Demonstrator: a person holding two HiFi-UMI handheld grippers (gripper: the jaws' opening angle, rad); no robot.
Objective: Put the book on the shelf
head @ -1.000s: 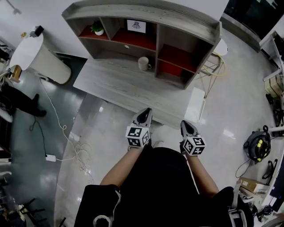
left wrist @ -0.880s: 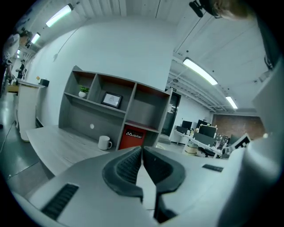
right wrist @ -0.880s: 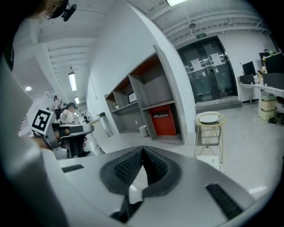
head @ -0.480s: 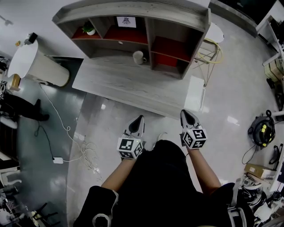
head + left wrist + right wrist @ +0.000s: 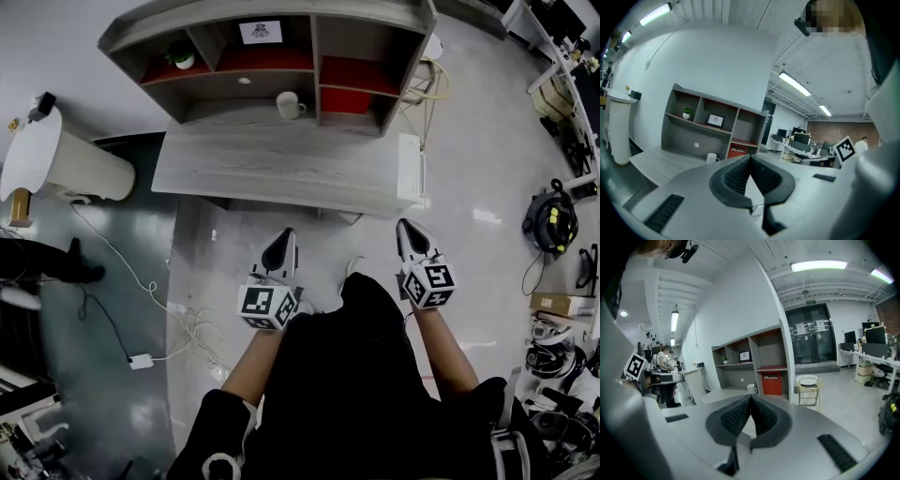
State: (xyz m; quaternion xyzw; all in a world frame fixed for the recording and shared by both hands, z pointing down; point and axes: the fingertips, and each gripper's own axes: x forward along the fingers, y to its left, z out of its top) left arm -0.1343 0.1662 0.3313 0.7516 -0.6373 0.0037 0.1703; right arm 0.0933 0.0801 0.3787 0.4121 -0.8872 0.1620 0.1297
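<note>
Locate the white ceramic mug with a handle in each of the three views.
Head view: the white ceramic mug is in the upper middle, on the grey wooden desk.
Left gripper view: low, left of centre.
Right gripper view: near the centre.
Shared landmark: the small framed picture in the grey shelf unit sits above the mug in all three.
</note>
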